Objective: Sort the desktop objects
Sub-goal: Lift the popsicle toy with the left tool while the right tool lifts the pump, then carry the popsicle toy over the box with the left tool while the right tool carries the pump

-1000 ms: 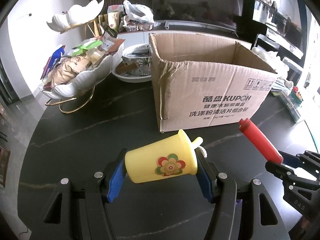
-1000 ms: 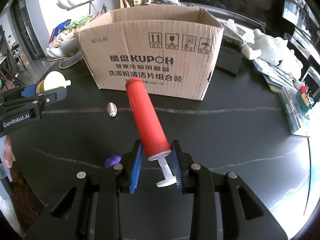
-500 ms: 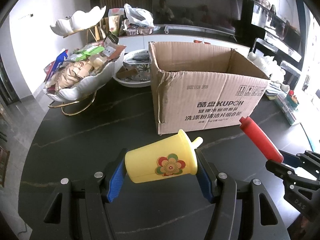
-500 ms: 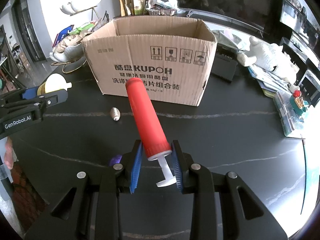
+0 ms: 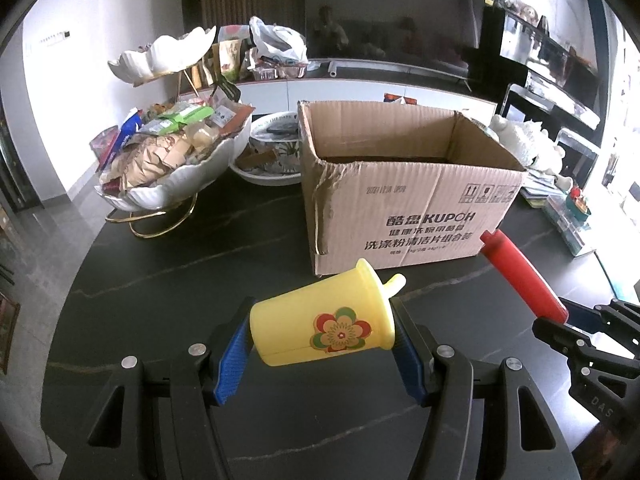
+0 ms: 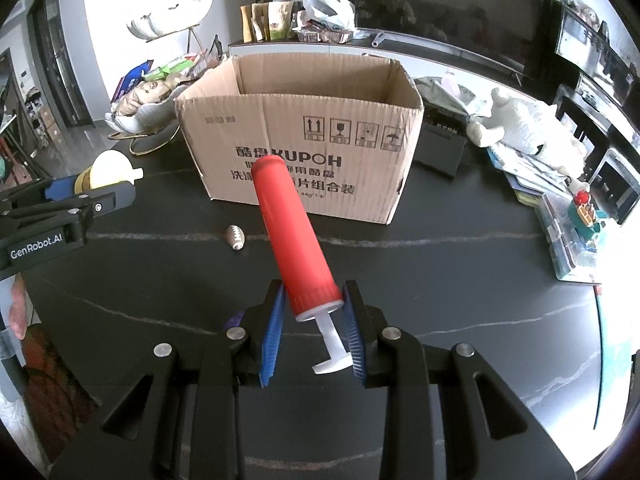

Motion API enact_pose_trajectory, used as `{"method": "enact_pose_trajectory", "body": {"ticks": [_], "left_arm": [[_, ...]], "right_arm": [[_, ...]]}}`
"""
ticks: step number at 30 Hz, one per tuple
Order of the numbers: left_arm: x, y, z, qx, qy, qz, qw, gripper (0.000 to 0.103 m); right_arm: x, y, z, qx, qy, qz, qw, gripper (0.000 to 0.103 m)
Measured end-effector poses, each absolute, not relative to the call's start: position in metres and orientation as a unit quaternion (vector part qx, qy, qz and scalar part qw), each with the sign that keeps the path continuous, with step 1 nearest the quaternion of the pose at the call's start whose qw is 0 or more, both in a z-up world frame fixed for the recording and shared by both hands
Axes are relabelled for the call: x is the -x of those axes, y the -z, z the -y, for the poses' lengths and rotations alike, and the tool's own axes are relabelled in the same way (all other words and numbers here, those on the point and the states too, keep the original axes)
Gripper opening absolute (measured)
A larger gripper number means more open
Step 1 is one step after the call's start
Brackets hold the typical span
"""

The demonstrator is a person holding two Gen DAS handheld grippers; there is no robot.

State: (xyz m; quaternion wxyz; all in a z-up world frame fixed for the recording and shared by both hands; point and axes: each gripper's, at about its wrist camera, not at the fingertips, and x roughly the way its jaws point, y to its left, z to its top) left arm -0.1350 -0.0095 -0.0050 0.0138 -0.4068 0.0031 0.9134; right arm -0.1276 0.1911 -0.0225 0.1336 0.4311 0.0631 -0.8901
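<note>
Standing open-topped on the dark marbled tabletop (image 6: 460,248): brown corrugated cardboard box (image 5: 408,200), printed side facing both grippers. Left gripper (image 5: 322,340), jaws about half spread, clamps a yellow plastic cup with flower decal (image 5: 326,322) lying sideways, lid and spout toward the right. Right gripper (image 6: 314,334), at its narrowest, pinches a red cylindrical hand pump (image 6: 292,236), long axis aimed up toward the box. Small brown toy football (image 6: 235,237) lies near the box's base.

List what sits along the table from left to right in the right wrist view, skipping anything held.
Snack-filled white bowl → toy football → cardboard box → black case → white plush toy → clear plastic organizer.
</note>
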Motion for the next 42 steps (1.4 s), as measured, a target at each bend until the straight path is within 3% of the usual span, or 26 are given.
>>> {"method": "enact_pose_trajectory", "body": {"ticks": [42], "left_arm": [[0.152,-0.045,-0.009,0.366,-0.930,-0.025,0.027,0.060]], "right_arm": [[0.140,-0.035,-0.199,-0.379,0.914,-0.076,0.123,0.027]]}}
